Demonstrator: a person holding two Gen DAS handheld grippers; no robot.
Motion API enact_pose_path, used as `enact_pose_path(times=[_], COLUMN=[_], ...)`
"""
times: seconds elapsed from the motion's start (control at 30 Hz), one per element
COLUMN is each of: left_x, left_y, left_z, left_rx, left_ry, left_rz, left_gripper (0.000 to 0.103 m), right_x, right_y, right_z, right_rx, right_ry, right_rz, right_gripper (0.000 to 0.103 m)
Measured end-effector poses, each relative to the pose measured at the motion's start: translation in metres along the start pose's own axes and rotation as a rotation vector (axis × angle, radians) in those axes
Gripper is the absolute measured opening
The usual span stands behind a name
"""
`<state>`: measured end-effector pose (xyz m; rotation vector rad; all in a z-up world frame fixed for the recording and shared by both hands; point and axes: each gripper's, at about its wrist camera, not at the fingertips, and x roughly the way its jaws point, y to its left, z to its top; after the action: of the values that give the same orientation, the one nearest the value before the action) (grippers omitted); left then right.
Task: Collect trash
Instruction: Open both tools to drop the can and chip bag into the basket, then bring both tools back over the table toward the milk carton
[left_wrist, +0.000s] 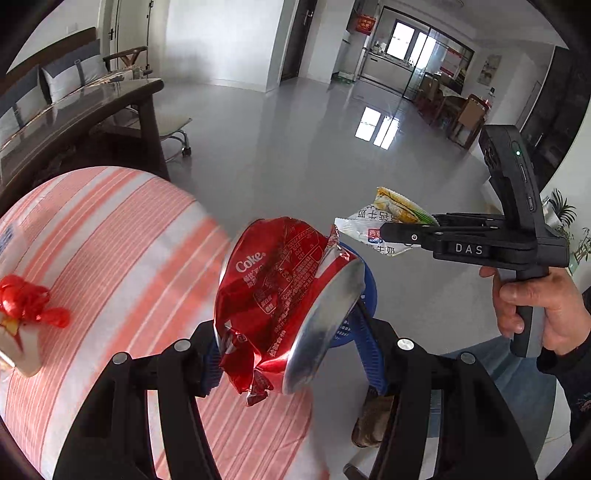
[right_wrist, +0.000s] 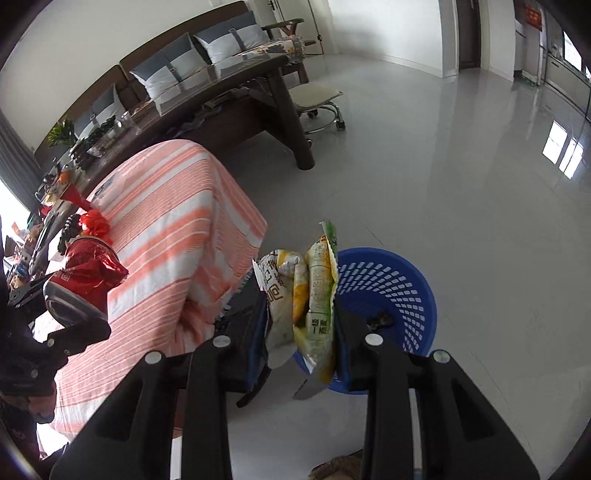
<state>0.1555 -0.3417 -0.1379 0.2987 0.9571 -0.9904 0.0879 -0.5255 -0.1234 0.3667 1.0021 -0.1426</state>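
The left hand-held gripper (left_wrist: 284, 328) clenched a crushed Coke can (left_wrist: 280, 295); the right hand-held gripper (right_wrist: 301, 321) pinched crumpled wrappers (right_wrist: 303, 295). The blue basket (right_wrist: 399, 295) sat just beyond both; releasing early risked dropping trash onto the floor.

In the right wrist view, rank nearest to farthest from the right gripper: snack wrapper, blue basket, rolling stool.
From the right gripper:
1. snack wrapper, clamped in its jaws.
2. blue basket, just beyond, on the floor.
3. rolling stool, far back by the dark table.

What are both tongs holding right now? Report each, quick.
Left tongs: closed on the crushed Coke can.
Right tongs: closed on the snack wrappers.
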Motion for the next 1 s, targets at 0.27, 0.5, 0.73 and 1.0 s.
enact_pose_path(times=[0.27,0.5,0.73,1.0], left_x=[0.091,0.140,0.171,0.109], left_y=[-0.042,-0.050,-0.054,-0.044], left_z=[0.033,0.039,0.045,0.047], left_rx=[0.020,0.009,-0.004,-0.015], left_ry=[0.079,0.132,0.138,0.009], left_rz=[-0.035,-0.024,0.015,0.032], left_gripper=[0.060,0.060,0.092,0.093], right_x=[0.024,0.038,0.044,0.012], right_y=[-0.061,-0.095,-0.108,-0.107], right_z=[0.004,0.004,0.011,0.018], right_rx=[0.099,0.173,0.238,0.191], right_ry=[0.022,0.036,-0.011,-0.151], right_rz=[-0.040,-0.030,0.013,-0.102], right_gripper=[0.031,0.031,0.069,0.081])
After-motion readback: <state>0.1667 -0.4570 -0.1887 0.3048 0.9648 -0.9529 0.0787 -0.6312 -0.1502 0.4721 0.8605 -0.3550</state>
